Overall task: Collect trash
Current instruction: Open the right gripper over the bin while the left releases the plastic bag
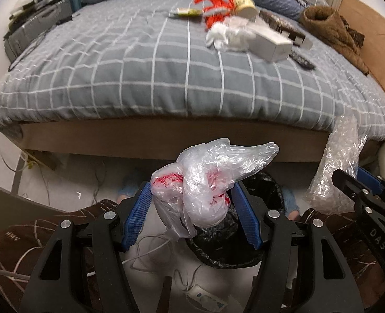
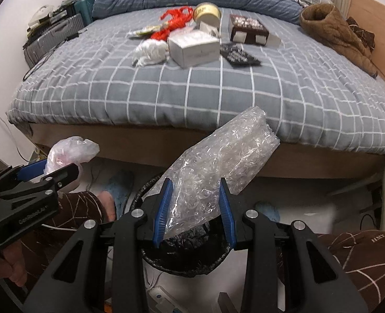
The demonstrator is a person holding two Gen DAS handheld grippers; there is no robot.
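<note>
While both bundles hang above the black-lined trash bin (image 2: 184,250) on the floor at the near edge of the bed (image 1: 150,78), each hand-held gripper is clamped on its load so that it can, I judge, be let go straight into the opening. The left hand-held gripper (image 1: 192,203) pinches a crumpled clear plastic bag (image 1: 205,182) with red print between its blue ribbed pads; the film is thin, glossy and knotted into a loose lump, one tail sticking up and to the right. The right hand-held gripper (image 2: 195,206) squeezes a sheet of bubble wrap (image 2: 218,161), a springy, dimpled, translucent roll that rises far and right of the jaws. Because both materials are light and slippery, holding them low down and over the bin seems meant to keep them from drifting aside. More trash waits at the far side of the bed's grey checked quilt: a white cardboard box (image 2: 195,48), a wad of white tissue (image 2: 150,50), an orange plastic bag (image 2: 174,22) and a round tin (image 2: 206,13). A brown padded jacket (image 2: 333,28) lies at the far right.
</note>
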